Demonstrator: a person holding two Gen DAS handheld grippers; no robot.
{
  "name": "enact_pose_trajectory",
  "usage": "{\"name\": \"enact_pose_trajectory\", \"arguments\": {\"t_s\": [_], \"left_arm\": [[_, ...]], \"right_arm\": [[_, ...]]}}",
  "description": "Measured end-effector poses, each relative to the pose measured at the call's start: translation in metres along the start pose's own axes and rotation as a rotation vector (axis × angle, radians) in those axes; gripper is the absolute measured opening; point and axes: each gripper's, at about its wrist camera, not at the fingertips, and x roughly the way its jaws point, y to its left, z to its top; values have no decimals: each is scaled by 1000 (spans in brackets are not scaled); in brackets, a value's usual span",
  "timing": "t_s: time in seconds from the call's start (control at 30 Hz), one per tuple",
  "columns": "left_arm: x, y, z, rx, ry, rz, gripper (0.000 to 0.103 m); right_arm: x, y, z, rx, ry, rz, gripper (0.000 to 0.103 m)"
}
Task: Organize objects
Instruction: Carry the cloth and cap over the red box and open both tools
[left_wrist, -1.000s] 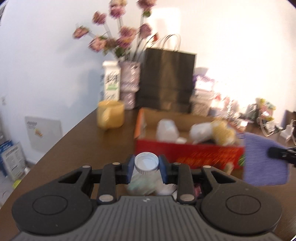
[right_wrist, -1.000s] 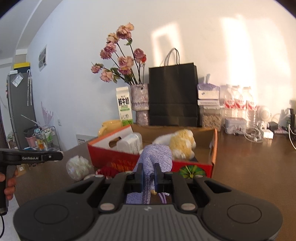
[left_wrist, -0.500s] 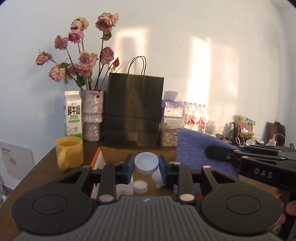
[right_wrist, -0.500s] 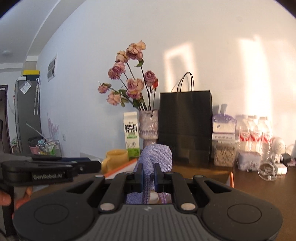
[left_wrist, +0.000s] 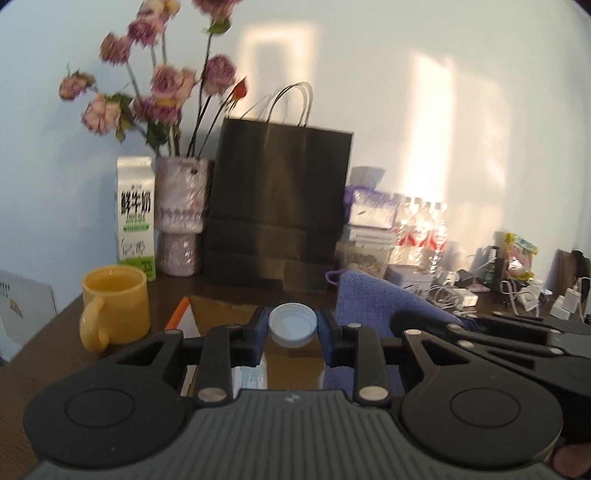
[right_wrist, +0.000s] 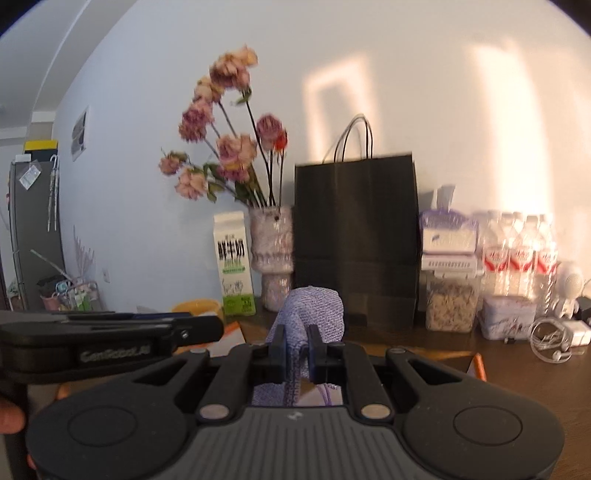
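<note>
Left gripper (left_wrist: 292, 332) clamped on white-capped bottle (left_wrist: 293, 325), right gripper (right_wrist: 296, 349) pinched on purple cloth (right_wrist: 314, 308), both over box (left_wrist: 221, 314), bottle upright.

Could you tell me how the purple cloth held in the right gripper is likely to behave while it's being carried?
The purple cloth is probably floppy: it bunches above the right gripper and hangs below the fingers. It looks like light knit, so the narrow pinch likely holds. Loose ends might snag on the cardboard box.
</note>
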Motion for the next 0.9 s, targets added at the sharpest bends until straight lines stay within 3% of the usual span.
{"name": "enact_pose_trajectory", "arguments": {"t_s": [0.4, 0.43, 0.5, 0.53, 0.57, 0.63, 0.9], "left_arm": [[15, 7, -13, 22, 39, 16, 30], [15, 7, -14, 23, 42, 19, 32], [14, 8, -14, 19, 43, 24, 56], [12, 9, -14, 16, 38, 30, 81], [10, 9, -14, 17, 25, 44, 98], [4, 9, -12, 25, -16, 86, 103], [7, 10, -13, 27, 11, 91, 103]], "right_arm": [[17, -2, -18, -42, 71, -28, 12], [17, -2, -19, -45, 77, -35, 16], [17, 0, -21, -62, 85, -59, 29], [17, 0, -21, -66, 88, -66, 56], [16, 1, -22, -69, 90, -73, 80], [13, 1, -22, -75, 79, -95, 99], [11, -2, -21, -63, 74, -117, 103]]}}
